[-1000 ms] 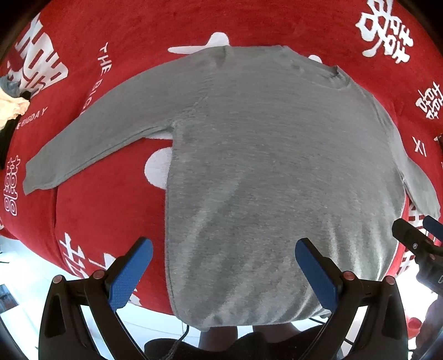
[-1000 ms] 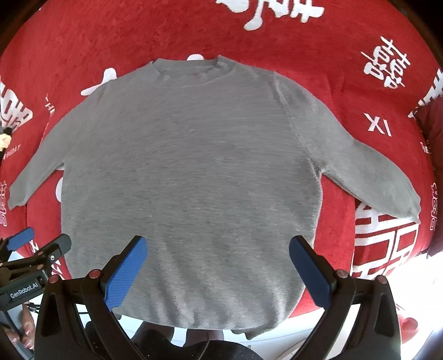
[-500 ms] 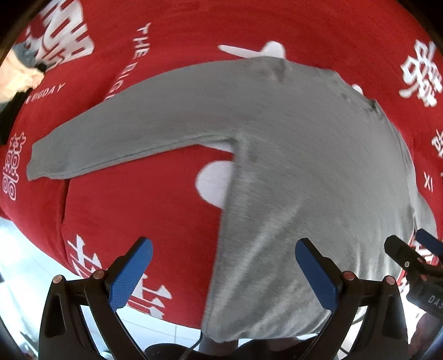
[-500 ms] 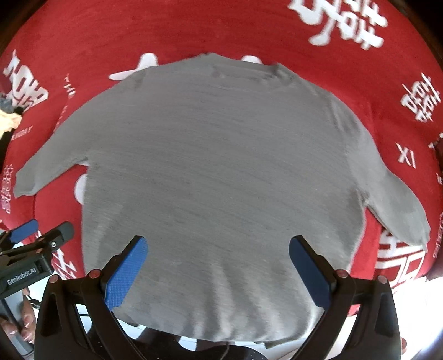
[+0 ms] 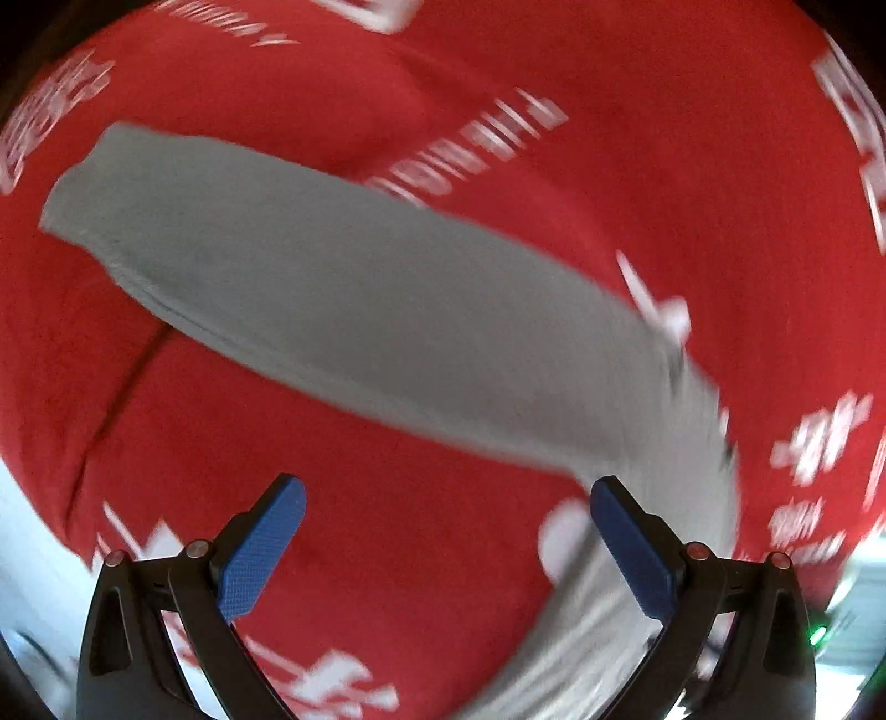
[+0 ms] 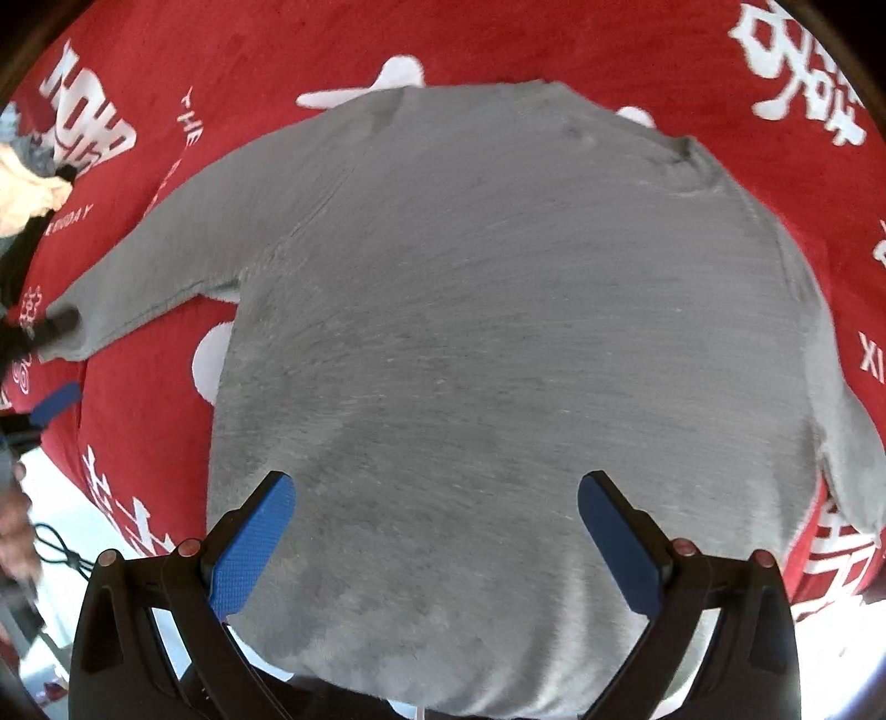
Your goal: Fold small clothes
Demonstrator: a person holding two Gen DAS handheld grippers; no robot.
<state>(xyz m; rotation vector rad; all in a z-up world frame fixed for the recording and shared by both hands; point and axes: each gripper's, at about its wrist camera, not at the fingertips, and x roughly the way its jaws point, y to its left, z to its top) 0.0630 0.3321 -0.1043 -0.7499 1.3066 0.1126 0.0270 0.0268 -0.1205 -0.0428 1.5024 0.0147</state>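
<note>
Swung left since before, left tongs (image 5: 447,545) now over sweater (image 6: 498,332) sleeve (image 5: 343,299), wide, holding nothing. Right tongs (image 6: 436,540) wide over sweater hem. Lying flat on red cloth (image 6: 288,61).

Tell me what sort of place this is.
Probably a home: a grey sweater lies flat on a red plush blanket printed with white characters, and more clothes are piled at its edge.

Left gripper (image 5: 447,545) and right gripper (image 6: 436,537) both wide apart, apparently empty, left view blurred.
</note>
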